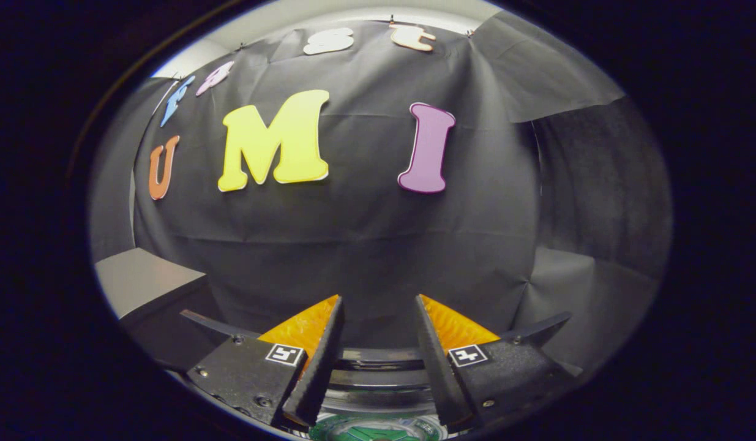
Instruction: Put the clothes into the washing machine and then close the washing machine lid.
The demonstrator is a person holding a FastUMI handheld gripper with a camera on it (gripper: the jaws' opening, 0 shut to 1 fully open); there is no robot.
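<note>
Gripper (378, 306) fingers spread apart, nothing held between them, washing machine (378, 401) rounded rim low between and just under the fingers, black cloth wall (365, 245) beyond, clothes not discernible

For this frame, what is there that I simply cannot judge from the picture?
- Washing machine: in the gripper view, just a curved rim strip between the open fingers of the hand-held gripper; lid position cannot be told, the fingers cover its sides.
- Green part below the rim: cut off by the picture's edge, unidentifiable.
- Grey surface: its far side is cropped.
</note>
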